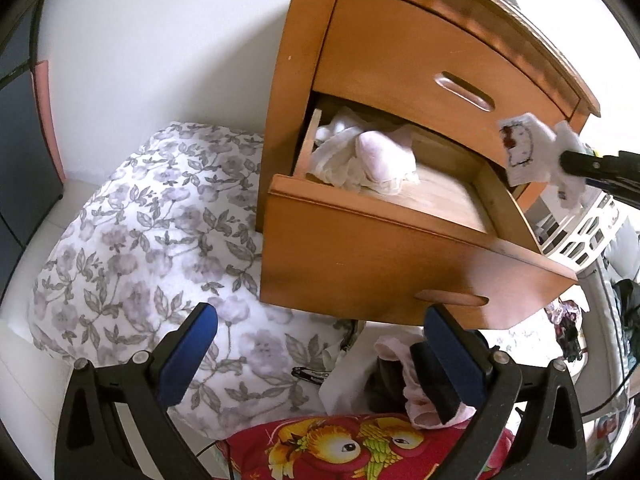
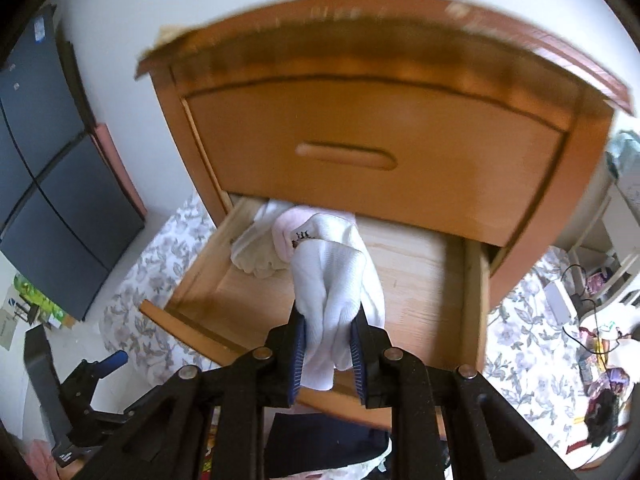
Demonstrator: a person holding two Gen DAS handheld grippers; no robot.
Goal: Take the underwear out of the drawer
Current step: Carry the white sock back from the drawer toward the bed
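right gripper (image 2: 328,344) clamped on white underwear (image 2: 332,280), clear of drawer (image 2: 424,280); left gripper (image 1: 320,356) open, empty; pile (image 1: 360,156) left inside.

White wall (image 1: 160,40), wooden nightstand (image 1: 400,40), floral bedding (image 1: 140,240), dark panelled cabinet (image 2: 48,184), white basket (image 1: 588,236), daylight.

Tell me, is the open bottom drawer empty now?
No, pale pink and white garments still lie bunched at the back of the open drawer, while the right gripper holds a white piece.
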